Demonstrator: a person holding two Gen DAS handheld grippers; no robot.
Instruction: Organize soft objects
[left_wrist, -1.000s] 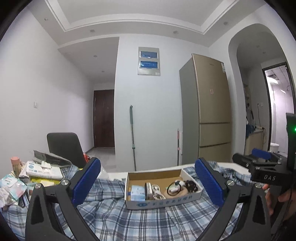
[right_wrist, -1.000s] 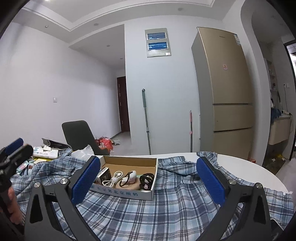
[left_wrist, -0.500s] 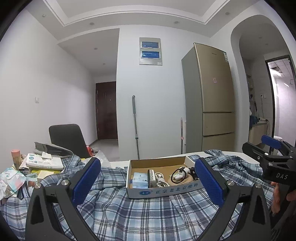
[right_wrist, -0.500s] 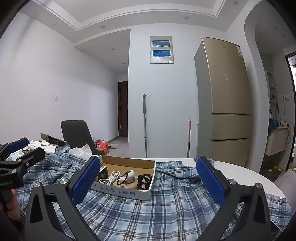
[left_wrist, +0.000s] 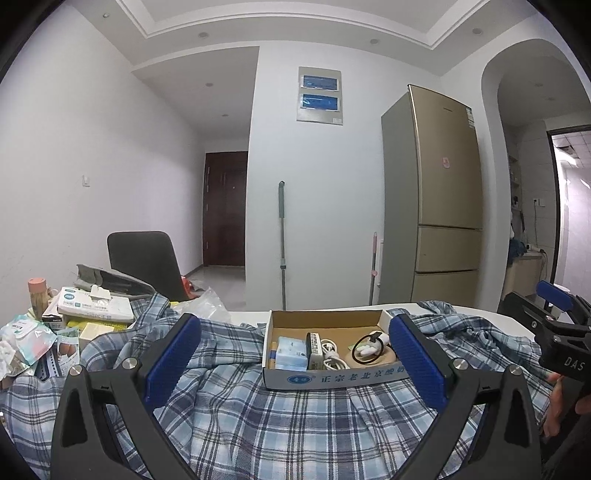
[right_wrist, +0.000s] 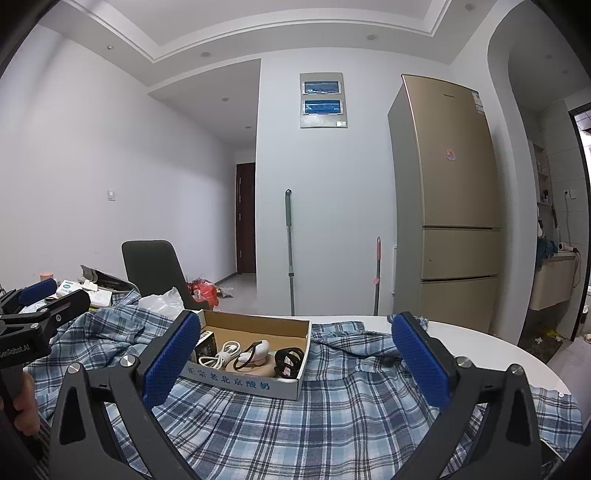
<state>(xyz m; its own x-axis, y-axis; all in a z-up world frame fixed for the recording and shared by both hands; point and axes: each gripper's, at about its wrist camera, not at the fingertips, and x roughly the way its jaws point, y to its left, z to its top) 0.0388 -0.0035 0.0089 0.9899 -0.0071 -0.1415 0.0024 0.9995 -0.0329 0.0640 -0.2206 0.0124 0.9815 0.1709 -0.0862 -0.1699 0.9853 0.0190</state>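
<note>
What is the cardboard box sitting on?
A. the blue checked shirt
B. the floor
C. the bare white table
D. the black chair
A: in both wrist views the cardboard box rests on the blue checked shirt, whose cloth shows in front of it and on both sides.

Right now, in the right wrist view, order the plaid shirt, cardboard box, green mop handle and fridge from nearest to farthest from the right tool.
1. Plaid shirt, directly beneath.
2. Cardboard box, ahead, left.
3. Green mop handle, against the wall.
4. Fridge, far right; too close to call against the mop handle.
</note>
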